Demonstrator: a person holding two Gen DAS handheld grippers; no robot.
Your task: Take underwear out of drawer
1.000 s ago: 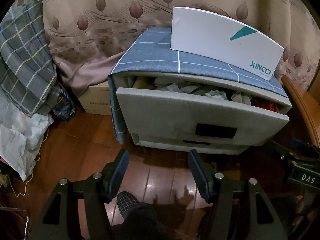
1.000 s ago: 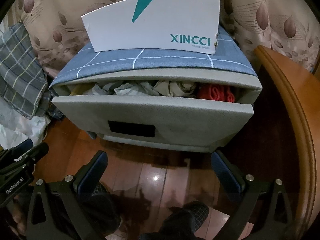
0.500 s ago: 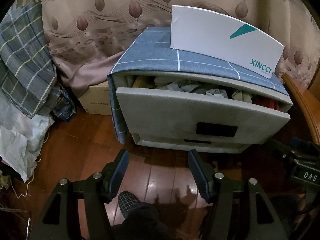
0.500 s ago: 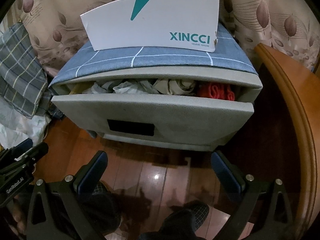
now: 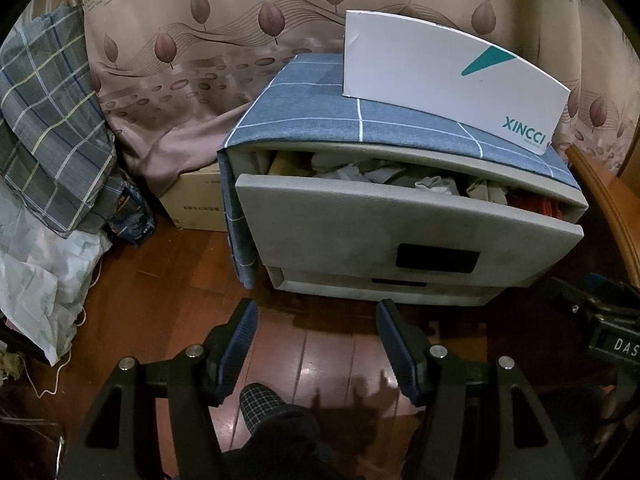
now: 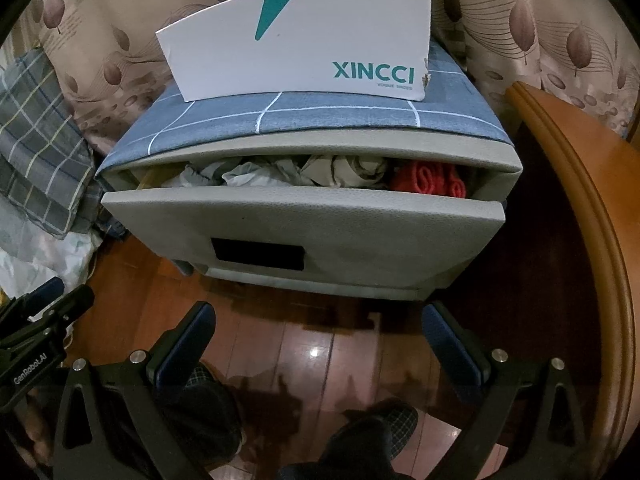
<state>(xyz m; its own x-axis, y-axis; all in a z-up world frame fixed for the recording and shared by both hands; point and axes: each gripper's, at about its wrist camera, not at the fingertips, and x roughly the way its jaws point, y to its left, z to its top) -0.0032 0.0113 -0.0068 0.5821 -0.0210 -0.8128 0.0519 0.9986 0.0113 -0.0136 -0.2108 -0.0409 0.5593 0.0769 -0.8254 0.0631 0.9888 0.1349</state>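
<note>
A grey drawer [image 5: 400, 220] [image 6: 304, 228] of a low cabinet stands partly pulled out. Crumpled pale underwear [image 5: 384, 174] [image 6: 280, 170] fills it, with a red piece [image 6: 428, 180] [image 5: 536, 206] at its right end. My left gripper [image 5: 316, 320] is open and empty, low over the floor in front of the drawer. My right gripper [image 6: 318, 320] is open wide and empty, also in front of the drawer and apart from it. Each gripper's body shows at the edge of the other's view.
A white XINCCI box [image 5: 452, 80] [image 6: 304, 44] stands on the blue checked cloth [image 5: 320, 116] over the cabinet top. A cardboard box [image 5: 196, 200] and piled bedding [image 5: 48, 140] lie left. A wooden furniture edge [image 6: 576, 208] curves on the right. My slippered feet [image 6: 380, 432] stand on the wooden floor.
Both views have drifted slightly closer to the cabinet. The drawer and both grippers' openings are unchanged.
</note>
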